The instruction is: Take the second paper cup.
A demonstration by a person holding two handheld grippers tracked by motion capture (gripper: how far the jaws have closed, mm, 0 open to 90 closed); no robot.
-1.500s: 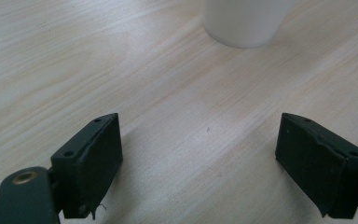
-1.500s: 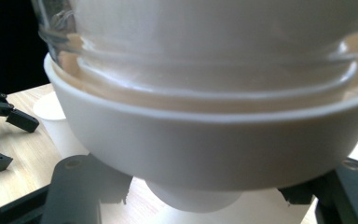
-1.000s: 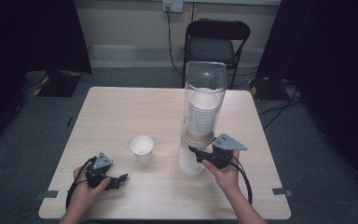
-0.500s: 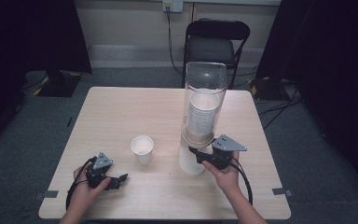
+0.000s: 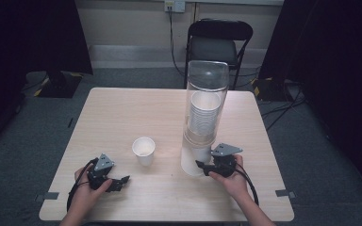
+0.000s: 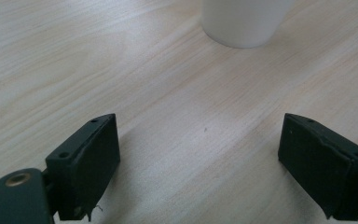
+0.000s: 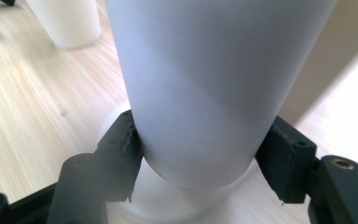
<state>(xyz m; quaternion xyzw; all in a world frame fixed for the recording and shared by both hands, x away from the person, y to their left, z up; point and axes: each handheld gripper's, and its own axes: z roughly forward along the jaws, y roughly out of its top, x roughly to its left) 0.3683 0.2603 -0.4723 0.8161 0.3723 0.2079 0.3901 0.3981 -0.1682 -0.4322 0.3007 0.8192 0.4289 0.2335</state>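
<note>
We clamp the right gripper (image 5: 201, 165) on the white cup (image 7: 205, 93) hanging under the clear dispenser (image 5: 206, 101), right of centre in the high view. A loose paper cup (image 5: 143, 149) stands left of it. Our left gripper (image 5: 121, 181), lower left, rests wide open on the table (image 5: 122, 113).

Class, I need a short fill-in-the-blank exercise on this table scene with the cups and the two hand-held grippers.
1. The right gripper is shut on a white ____.
2. That cup hangs from the bottom of a clear ____ holding a stack.
3. The left gripper has its jaws ____, with nothing between them.
4. A single cup stands on the ____.

Missing words: cup; dispenser; open; table
</note>
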